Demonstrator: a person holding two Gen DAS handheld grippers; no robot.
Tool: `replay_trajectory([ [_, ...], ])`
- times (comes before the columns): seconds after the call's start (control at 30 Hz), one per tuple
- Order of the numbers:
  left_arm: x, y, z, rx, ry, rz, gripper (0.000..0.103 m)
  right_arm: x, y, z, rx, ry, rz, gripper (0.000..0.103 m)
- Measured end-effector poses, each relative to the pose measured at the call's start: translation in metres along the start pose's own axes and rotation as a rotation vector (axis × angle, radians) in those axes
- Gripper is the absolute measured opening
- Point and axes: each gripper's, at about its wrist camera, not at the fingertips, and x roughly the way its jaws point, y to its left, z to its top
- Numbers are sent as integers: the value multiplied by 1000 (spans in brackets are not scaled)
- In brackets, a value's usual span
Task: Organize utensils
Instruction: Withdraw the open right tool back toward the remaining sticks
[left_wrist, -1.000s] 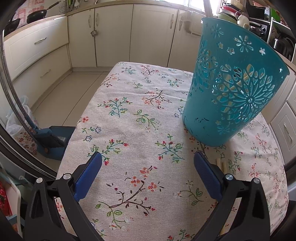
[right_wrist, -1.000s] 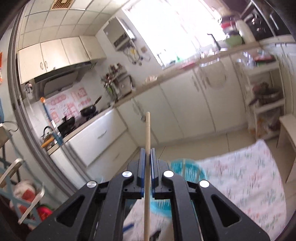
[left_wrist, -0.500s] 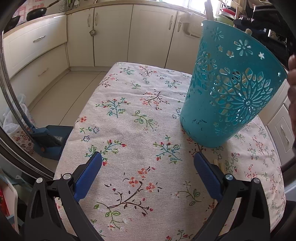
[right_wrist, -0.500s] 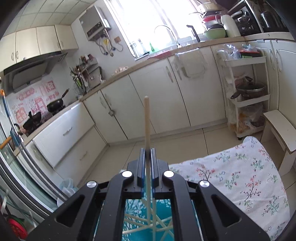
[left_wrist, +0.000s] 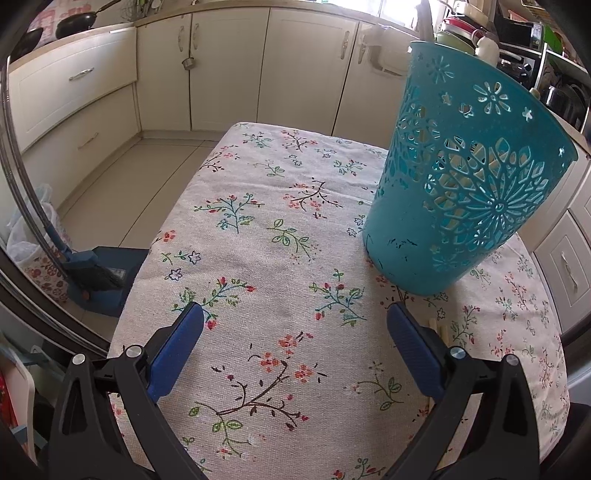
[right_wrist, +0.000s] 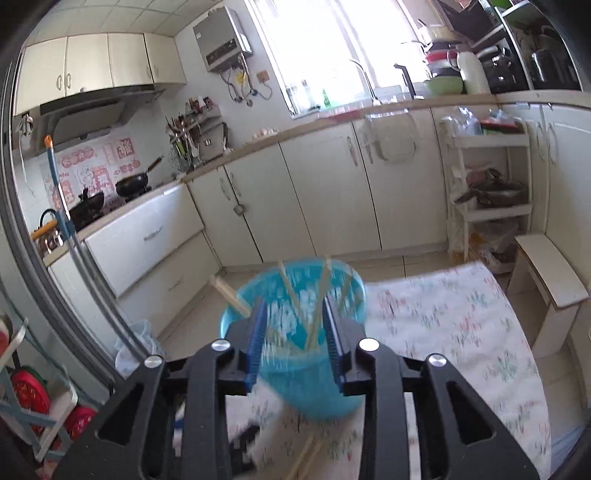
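Our right gripper (right_wrist: 295, 314) is opening its jaws, nothing pressed between the pads, above the teal basket (right_wrist: 295, 369) holding wooden chopsticks (right_wrist: 317, 314). Our left gripper (left_wrist: 295, 328) gapes wide and empty over the floral tablecloth (left_wrist: 258, 221).

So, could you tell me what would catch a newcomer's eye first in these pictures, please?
Most striking is the teal cut-out basket, standing on the right side of the flowered tablecloth with wooden chopsticks leaning inside it. In the right wrist view, the right gripper hovers above the basket, its jaws opening with nothing pinched between them. The left gripper hangs wide open over bare cloth in front of the basket.
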Motion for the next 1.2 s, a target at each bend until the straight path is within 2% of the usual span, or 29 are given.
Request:
replay_trajectory([
  [0.1,0,0,0,-2,0,3,96,4,-3,-48,-7,148,-37,33],
  [0.2,1,1,0,-8,3,4,96,21,-12,-88,39,290,-55,27],
  [0.33,1,3,0,-19,4,4,96,40,-12,-108,70,371,-60,26],
  [0.57,1,3,0,-20,7,3,96,66,1,-118,9,455,-120,24],
  [0.8,2,2,0,-20,8,3,96,67,8,-120,-85,456,-130,22],
  [1.0,2,2,0,-19,10,3,96,65,3,-123,-127,458,-142,18],
  [1.07,2,2,0,-20,10,3,96,61,0,-124,-149,459,-156,13],
  [1.2,3,2,0,-16,11,4,96,55,-14,-122,-147,462,-176,12],
])
